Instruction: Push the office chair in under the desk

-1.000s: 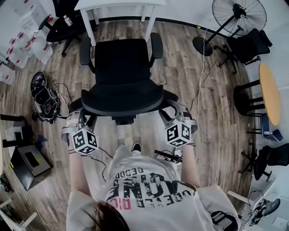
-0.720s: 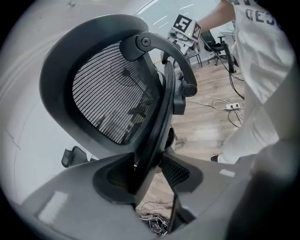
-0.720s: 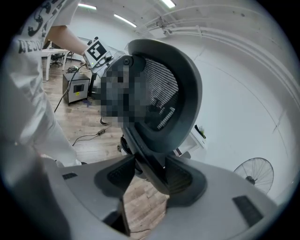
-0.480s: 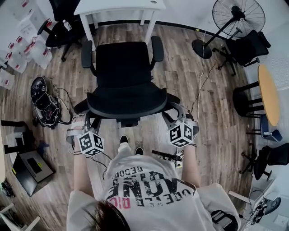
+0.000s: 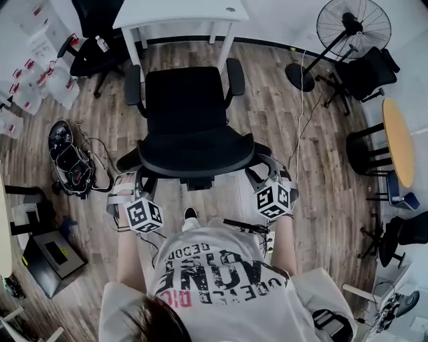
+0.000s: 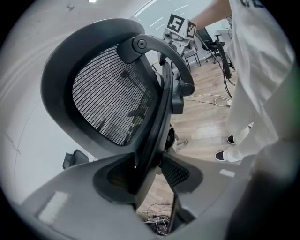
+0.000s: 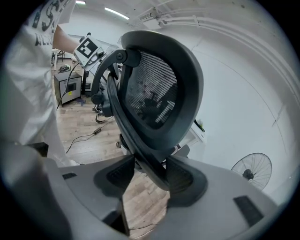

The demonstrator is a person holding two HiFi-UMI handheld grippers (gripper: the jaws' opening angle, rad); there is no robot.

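On the wood floor [image 5: 321, 174], the white desk [image 5: 180, 10] stands against the far wall. The black office chair [image 5: 186, 113] sits just before it, seat facing the desk. The seat's front edge lies near the desk's legs, and the rest is out in the open. We stand behind the backrest and hold it by both sides. Our left gripper [image 5: 136, 184] has its jaws clamped on the backrest's left rim, and our right gripper [image 5: 265, 175] has its jaws clamped on the right rim.
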